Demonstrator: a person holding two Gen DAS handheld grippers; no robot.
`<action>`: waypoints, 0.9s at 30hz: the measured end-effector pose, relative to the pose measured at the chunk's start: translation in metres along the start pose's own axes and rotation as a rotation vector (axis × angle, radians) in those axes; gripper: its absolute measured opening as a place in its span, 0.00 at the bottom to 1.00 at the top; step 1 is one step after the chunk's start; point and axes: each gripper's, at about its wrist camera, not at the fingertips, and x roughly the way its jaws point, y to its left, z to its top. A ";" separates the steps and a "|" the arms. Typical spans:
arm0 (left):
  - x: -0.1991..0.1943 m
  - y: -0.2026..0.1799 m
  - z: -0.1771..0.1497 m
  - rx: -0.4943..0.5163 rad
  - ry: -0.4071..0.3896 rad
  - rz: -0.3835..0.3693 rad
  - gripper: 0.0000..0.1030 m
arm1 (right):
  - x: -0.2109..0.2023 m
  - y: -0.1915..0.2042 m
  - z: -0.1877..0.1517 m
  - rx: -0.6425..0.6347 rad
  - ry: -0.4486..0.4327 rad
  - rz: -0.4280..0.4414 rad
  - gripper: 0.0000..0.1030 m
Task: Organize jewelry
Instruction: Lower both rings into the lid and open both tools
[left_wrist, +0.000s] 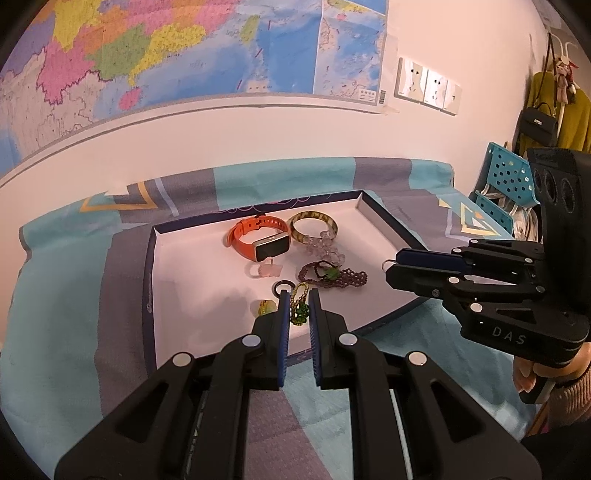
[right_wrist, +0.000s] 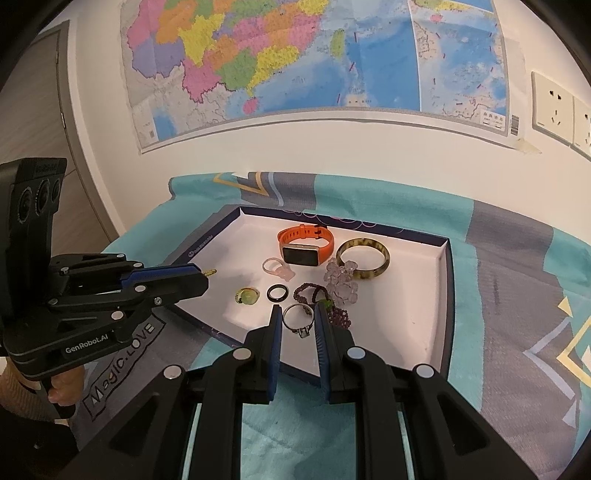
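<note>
You had the silver ring (right_wrist: 297, 322) pinched upright in your right gripper (right_wrist: 297, 317), the beaded green bracelet (left_wrist: 298, 303) in your left gripper (left_wrist: 298, 303).

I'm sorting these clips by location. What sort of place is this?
Probably a room in a home, perhaps a bedroom: a wall map, a handbag and clothes hanging on a rack, and a patterned cloth under the jewelry tray.

Pale wall behind with a big colourful map (right_wrist: 314, 59) taped up around 12 o'clock, wall sockets (left_wrist: 426, 85) at 2 o'clock. Bed or table wears a teal and grey cloth (right_wrist: 509, 258). Coat rack with a yellow coat (left_wrist: 576, 114) and black handbag (left_wrist: 537, 125) at 3 o'clock, blue perforated baskets (left_wrist: 508, 173) below.
</note>
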 end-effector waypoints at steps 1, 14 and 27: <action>0.001 0.001 0.000 -0.003 0.002 0.001 0.10 | 0.002 0.000 0.001 -0.001 0.003 -0.001 0.15; 0.024 0.007 0.002 -0.029 0.038 -0.003 0.10 | 0.031 -0.006 0.007 0.007 0.044 -0.011 0.15; 0.043 0.012 -0.002 -0.045 0.069 0.000 0.10 | 0.050 -0.003 0.009 -0.010 0.072 -0.026 0.15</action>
